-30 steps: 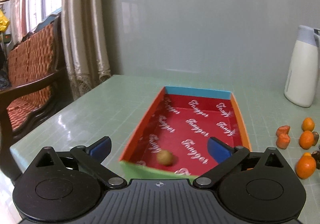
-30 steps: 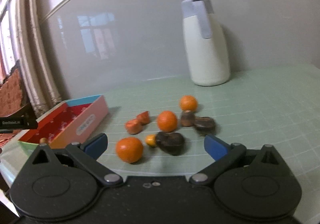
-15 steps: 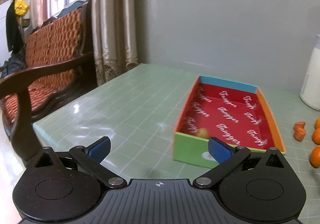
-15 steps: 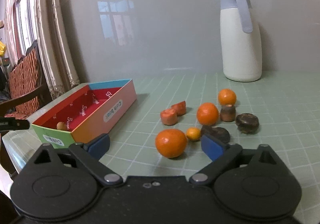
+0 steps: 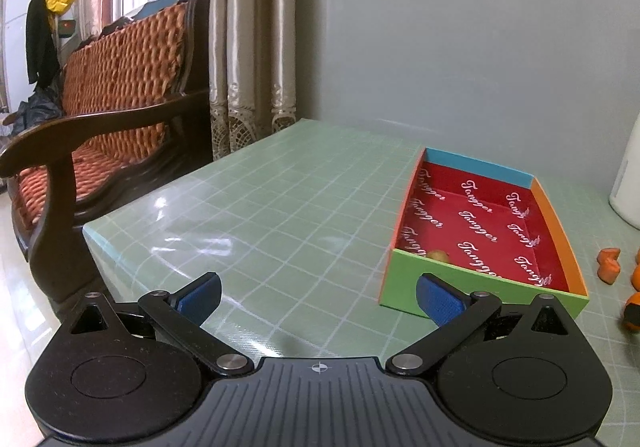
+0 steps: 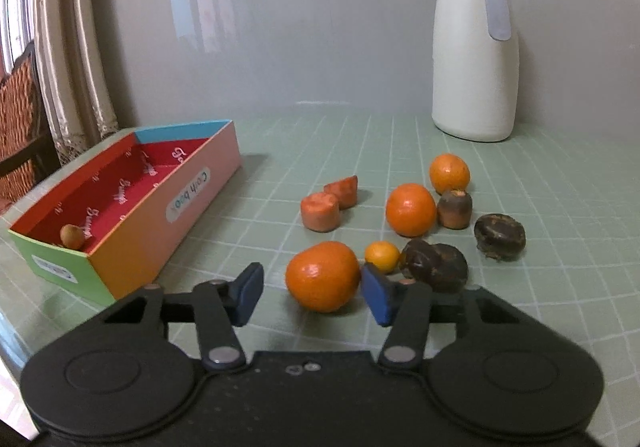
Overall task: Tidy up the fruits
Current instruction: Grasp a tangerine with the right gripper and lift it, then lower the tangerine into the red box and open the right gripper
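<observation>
In the right wrist view, loose fruit lies on the green table: a large orange [image 6: 323, 276], two smaller oranges [image 6: 410, 209] [image 6: 449, 173], a tiny yellow-orange fruit [image 6: 382, 256], two carrot-like chunks [image 6: 320, 211] and dark brown pieces [image 6: 434, 265]. My right gripper [image 6: 312, 299] is closing with the large orange between its blue pads. The left pad still stands off the orange. A colourful box [image 6: 132, 223] at the left holds one small brown fruit [image 6: 72, 236]. My left gripper [image 5: 318, 299] hangs open and empty over bare table, left of the box [image 5: 480, 295].
A white jug [image 6: 474, 63] with a grey lid stands at the back right by the wall. A wooden sofa [image 5: 120, 87] and curtains are beyond the table's left edge [image 5: 100, 243]. Bare table stretches left of the box.
The left gripper has moved back and left from over the box, which now lies to its right. The right gripper has moved up to the large orange and its jaws have narrowed around it.
</observation>
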Demonstrator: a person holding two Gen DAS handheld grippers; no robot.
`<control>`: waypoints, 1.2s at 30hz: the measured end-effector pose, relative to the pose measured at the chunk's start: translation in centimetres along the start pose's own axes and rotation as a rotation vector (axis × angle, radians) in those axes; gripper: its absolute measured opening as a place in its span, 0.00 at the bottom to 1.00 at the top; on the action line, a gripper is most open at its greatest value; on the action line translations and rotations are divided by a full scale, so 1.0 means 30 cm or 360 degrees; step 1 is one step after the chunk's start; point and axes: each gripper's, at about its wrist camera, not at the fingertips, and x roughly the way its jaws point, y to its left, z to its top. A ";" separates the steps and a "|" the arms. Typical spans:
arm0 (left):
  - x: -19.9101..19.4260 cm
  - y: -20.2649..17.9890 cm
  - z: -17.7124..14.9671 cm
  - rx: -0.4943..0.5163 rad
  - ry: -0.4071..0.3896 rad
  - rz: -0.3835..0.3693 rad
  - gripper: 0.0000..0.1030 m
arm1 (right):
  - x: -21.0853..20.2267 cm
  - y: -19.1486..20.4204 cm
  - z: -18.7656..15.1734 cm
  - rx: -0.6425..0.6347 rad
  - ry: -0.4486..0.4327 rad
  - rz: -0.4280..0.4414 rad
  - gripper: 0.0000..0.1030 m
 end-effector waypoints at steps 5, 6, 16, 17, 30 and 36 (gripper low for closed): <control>0.000 0.016 -0.001 -0.0022 0.0001 -0.0003 1.00 | 0.018 0.005 0.002 -0.0001 0.0021 -0.0005 0.39; 0.002 0.017 -0.001 -0.0023 0.0002 -0.0003 1.00 | 0.019 0.008 0.003 -0.0009 0.0020 -0.0009 0.39; 0.023 0.031 -0.010 -0.0041 0.0026 0.0008 1.00 | -0.033 0.071 0.051 -0.0064 -0.0071 0.0080 0.38; 0.024 0.035 -0.011 -0.0047 0.0028 0.0009 1.00 | -0.043 0.084 0.065 -0.0073 -0.0089 0.0104 0.38; 0.044 0.095 -0.015 -0.0106 0.0050 0.0047 1.00 | -0.052 0.311 0.197 -0.0246 -0.0176 0.0361 0.38; 0.056 0.135 -0.020 -0.0155 0.0065 0.0062 1.00 | -0.012 0.406 0.208 -0.0319 -0.0145 0.0424 0.38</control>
